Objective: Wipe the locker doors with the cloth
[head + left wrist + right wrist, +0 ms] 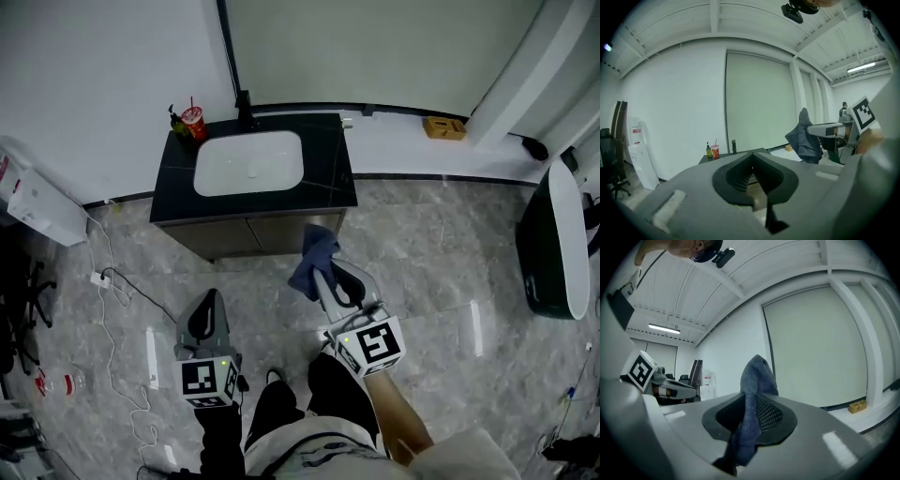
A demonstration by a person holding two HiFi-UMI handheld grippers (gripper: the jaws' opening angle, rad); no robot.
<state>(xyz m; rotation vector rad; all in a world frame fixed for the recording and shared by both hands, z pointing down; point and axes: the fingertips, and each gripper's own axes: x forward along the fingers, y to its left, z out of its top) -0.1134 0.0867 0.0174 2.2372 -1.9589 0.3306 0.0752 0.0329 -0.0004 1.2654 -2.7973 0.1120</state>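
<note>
A blue cloth (312, 258) hangs bunched from my right gripper (328, 279), whose jaws are shut on it; in the right gripper view the cloth (752, 394) sticks up between the pads and trails down. It is held in the air just in front of the dark cabinet front (248, 236) under a black counter (178, 178) with a white basin (248, 161). My left gripper (208, 307) is lower left of it over the floor, its jaws together with nothing in them (751, 165). The left gripper view also shows the cloth (805, 138).
A red cup (192, 120), a green bottle (175, 120) and a black tap (244, 105) stand on the counter. A white appliance (37, 206) and a loose cable (112, 319) lie left. A black bin with a white lid (553, 244) stands right. A yellow box (443, 127) sits on the ledge.
</note>
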